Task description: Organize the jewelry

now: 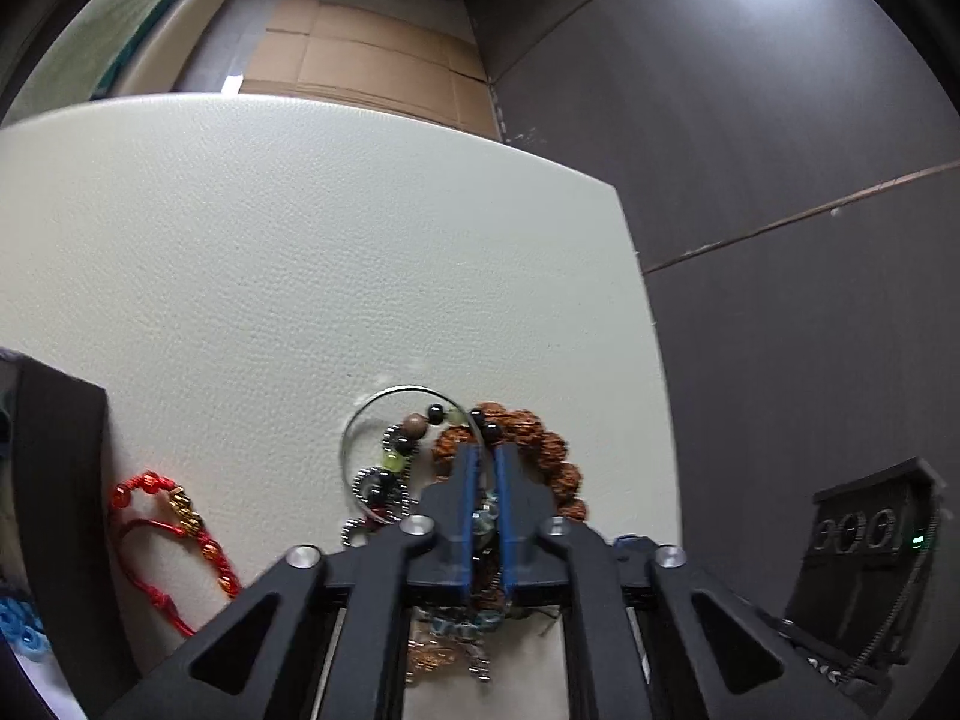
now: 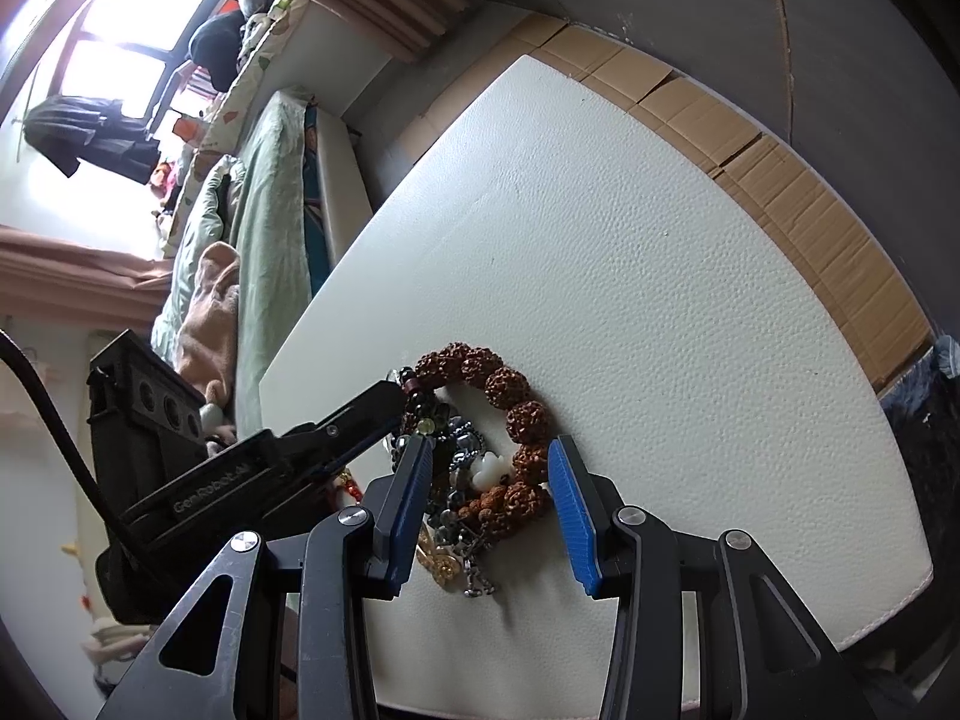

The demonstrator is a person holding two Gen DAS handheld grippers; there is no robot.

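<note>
**Left claw pinched into the jewelry heap**

Left gripper [image 1: 486, 456]: jaws all but shut, nipping something in the tangled pile of beaded strands [image 1: 390, 480]; which strand, hard to tell, tips buried. Probably teasing one piece free. Right gripper [image 2: 492, 480]: half open, empty, straddling the near arc of the brown knobbly-seed bracelet [image 2: 510, 402], ready to steady it. Pile near the 6 o'clock edge of the cream textured pad [image 1: 300, 240]. Red knotted cord bracelet [image 1: 162, 516] apart at 8 o'clock, partly cut off by a dark box wall [image 1: 60, 480].
</note>
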